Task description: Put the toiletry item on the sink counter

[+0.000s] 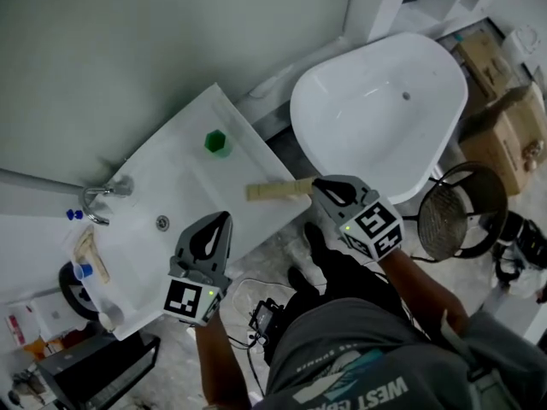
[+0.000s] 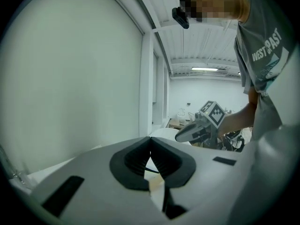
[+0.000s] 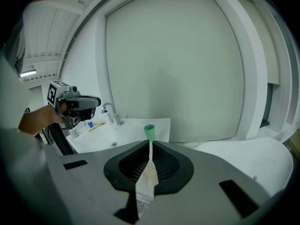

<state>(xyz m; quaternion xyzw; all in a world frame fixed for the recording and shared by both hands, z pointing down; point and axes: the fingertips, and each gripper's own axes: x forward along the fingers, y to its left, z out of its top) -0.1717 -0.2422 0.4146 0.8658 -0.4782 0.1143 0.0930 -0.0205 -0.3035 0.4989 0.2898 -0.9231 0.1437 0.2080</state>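
Toiletry tube (image 1: 278, 190), cream and flat, is pinched in the right gripper (image 1: 315, 188) and reaches over the front edge of the sink counter (image 1: 248, 156). A green object (image 1: 217, 143) sits on the counter beyond the tube's tip. Left gripper (image 1: 221, 221), jaws together and empty, hovers near the basin's drain (image 1: 162, 222), with the faucet (image 1: 101, 196) farther back. A bathtub (image 1: 367, 84) stands beside the counter.

left gripper (image 1: 224, 219) and right gripper (image 1: 318, 186): grey moulded shells, black ribbed pads lining the jaws, black slots on top. each carries a black-and-white marker cube (image 1: 190, 300) with a green led. person wears a grey t-shirt (image 1: 359, 366) with white lettering and a teal graphic, dark trousers (image 1: 363, 276), dark shoes (image 1: 314, 239).
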